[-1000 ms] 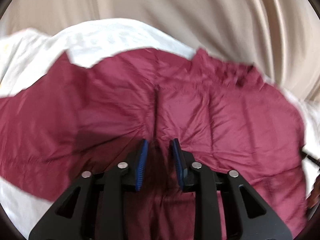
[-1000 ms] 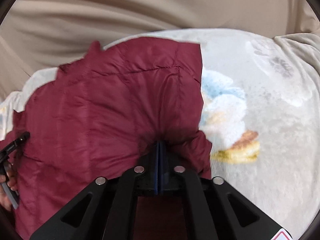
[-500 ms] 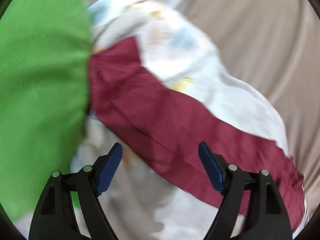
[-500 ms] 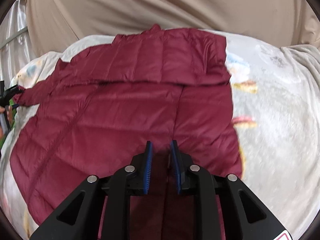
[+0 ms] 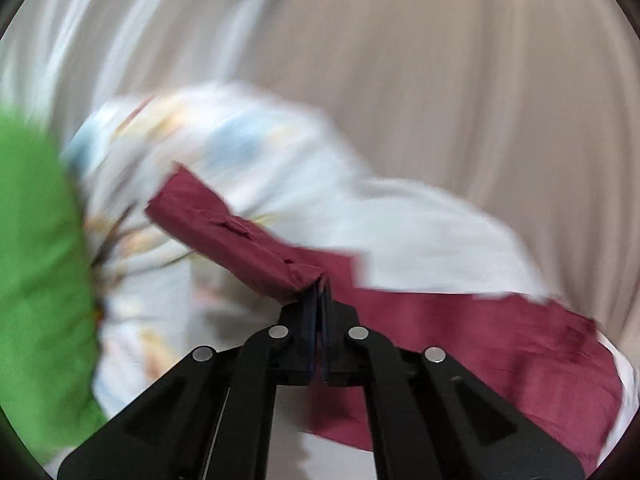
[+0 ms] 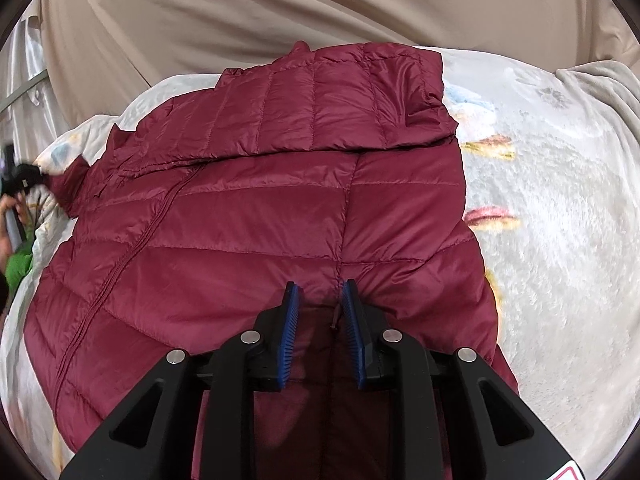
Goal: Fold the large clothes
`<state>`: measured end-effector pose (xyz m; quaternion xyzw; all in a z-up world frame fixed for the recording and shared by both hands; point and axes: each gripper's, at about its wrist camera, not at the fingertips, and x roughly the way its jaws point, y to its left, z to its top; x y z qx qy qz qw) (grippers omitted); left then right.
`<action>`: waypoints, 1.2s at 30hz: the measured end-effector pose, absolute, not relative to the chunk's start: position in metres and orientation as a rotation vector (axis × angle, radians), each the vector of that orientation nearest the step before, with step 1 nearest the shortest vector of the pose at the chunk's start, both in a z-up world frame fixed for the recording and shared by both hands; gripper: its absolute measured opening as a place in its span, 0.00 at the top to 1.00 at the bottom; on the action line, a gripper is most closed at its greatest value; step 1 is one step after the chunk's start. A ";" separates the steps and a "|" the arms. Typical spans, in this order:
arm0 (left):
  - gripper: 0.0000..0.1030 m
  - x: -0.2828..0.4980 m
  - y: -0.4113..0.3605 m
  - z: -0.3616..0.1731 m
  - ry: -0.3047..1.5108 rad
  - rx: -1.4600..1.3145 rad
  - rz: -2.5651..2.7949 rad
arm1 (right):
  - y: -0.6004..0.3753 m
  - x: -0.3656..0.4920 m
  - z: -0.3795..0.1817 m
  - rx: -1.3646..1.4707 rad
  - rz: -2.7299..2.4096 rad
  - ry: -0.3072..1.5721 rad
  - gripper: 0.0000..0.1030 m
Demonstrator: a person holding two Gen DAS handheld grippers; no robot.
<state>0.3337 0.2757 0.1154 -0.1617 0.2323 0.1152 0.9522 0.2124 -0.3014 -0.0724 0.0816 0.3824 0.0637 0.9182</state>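
Note:
A dark red quilted down jacket (image 6: pixel 256 216) lies spread on a pale patterned blanket (image 6: pixel 560 216), its far part folded over. My right gripper (image 6: pixel 319 294) is open just above the jacket's near edge, holding nothing. In the left wrist view, which is blurred, my left gripper (image 5: pixel 319 292) is shut on the jacket's sleeve (image 5: pixel 224 232), which sticks out to the upper left above the blanket (image 5: pixel 400 224). The left gripper also shows in the right wrist view (image 6: pixel 24 174) at the far left, at the sleeve's end.
A beige curtain (image 6: pixel 280 12) hangs behind the bed. A green cloth (image 5: pixel 36 280) fills the left of the left wrist view and shows at the left edge of the right wrist view (image 6: pixel 18 268).
My left gripper swung left off the jacket body, opened wide, then shut on the sleeve. My right gripper let go of the jacket edge, opened and drew back.

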 end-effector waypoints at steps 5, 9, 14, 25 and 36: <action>1.00 0.325 0.134 0.166 0.403 -0.208 -0.071 | -0.302 0.212 -0.072 0.172 0.133 0.784 0.78; 1.00 0.332 0.016 0.159 0.474 -0.140 -0.303 | -0.304 0.210 -0.071 0.185 0.141 0.778 0.74; 0.89 0.350 -0.112 0.078 0.678 -0.030 -0.451 | -0.304 0.208 -0.071 0.199 0.152 0.770 0.67; 0.16 0.336 -0.068 0.043 0.773 -0.148 -0.458 | -0.318 0.203 -0.060 0.272 0.154 0.743 0.50; 0.15 0.322 0.150 0.030 0.798 -0.490 -0.156 | -0.348 0.286 -0.002 0.431 0.163 0.725 0.41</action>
